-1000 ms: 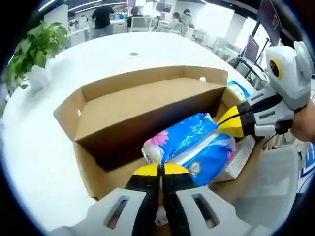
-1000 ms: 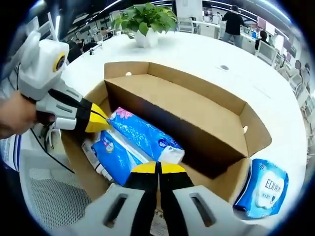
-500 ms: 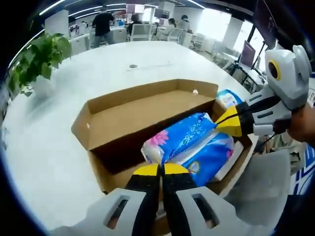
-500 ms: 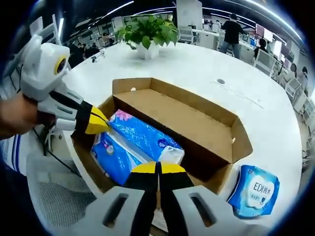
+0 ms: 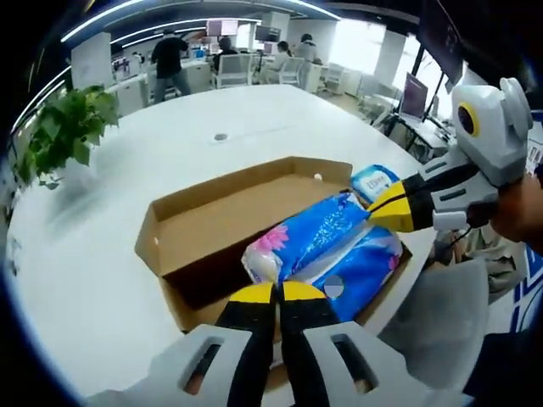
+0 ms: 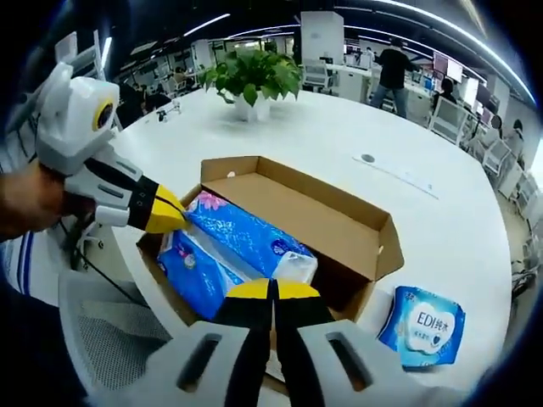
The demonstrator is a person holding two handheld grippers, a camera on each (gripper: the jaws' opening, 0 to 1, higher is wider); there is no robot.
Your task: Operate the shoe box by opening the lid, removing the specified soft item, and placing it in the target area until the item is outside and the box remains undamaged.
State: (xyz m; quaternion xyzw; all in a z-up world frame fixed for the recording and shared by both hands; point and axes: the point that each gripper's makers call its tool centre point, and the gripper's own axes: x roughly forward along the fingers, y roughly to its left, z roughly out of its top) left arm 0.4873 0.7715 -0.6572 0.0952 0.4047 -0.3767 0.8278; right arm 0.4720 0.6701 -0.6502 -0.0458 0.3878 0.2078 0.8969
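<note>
A soft blue tissue pack (image 5: 327, 244) with a pink flower print hangs above the open cardboard shoe box (image 5: 222, 222). My left gripper (image 5: 278, 292) is shut on its near end. The right gripper (image 5: 374, 217) comes in from the right, closed on the far end. In the right gripper view the same pack (image 6: 242, 242) is held over the box (image 6: 335, 227), with my right gripper (image 6: 273, 289) shut on one end and the left gripper (image 6: 179, 219) pinching the other. The box lid stands folded back.
A flat blue wet-wipes pack (image 6: 422, 326) lies on the white table (image 6: 424, 212) beside the box, also seen past the box (image 5: 374, 179). A potted plant (image 6: 253, 75) stands farther off. A grey mesh chair (image 6: 110, 339) sits at the table edge. People stand in the background.
Both grippers have risen with the tissue pack between them. The box looks smaller and lower, and the pack now sits above its rim.
</note>
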